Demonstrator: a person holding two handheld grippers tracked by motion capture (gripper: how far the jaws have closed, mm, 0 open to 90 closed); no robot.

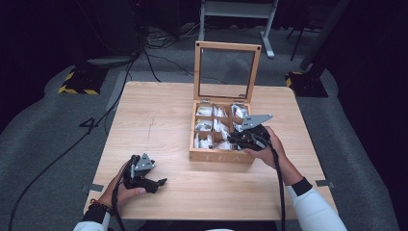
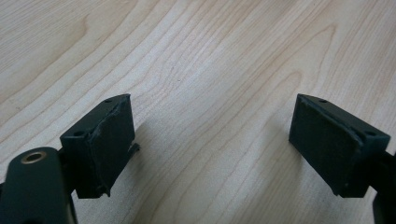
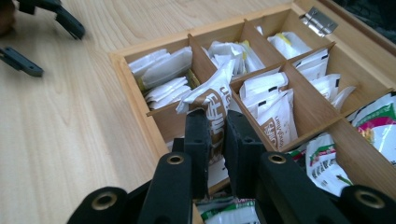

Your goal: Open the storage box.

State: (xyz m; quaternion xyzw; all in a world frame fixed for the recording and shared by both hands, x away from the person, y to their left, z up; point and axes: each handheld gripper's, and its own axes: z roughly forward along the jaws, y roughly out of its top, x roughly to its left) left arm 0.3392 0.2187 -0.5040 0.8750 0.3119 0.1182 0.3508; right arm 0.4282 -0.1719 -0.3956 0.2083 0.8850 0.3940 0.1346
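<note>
**Right tongs clamp a sachet over the open box**

Dark studio floor with cables surrounds a pale wooden worktop [image 1: 159,120]. On its right half stands a wooden compartment box [image 1: 219,156], its glass-paned lid [image 1: 226,72] raised upright at the far side. The compartments hold small sachets: white ones on the left and in the middle, green-and-white ones on the right.

Above the near right part of the box, the right tongs [image 3: 215,133] are clenched on a white sachet with brown print [image 3: 212,100]. The jaws pinch its lower part, and its top stands up between them, over the divider between two near compartments. Whether its bottom edge touches the packets below is hard to tell, since the jaws hide it. In the high view the right tongs [image 1: 235,140] sit at the box's near right corner, held by the person's right hand [image 1: 267,147].

At the near left of the worktop, well apart from the box, the left tongs [image 2: 212,144] rest low over bare wood, released, jaws wide with nothing between them.
</note>
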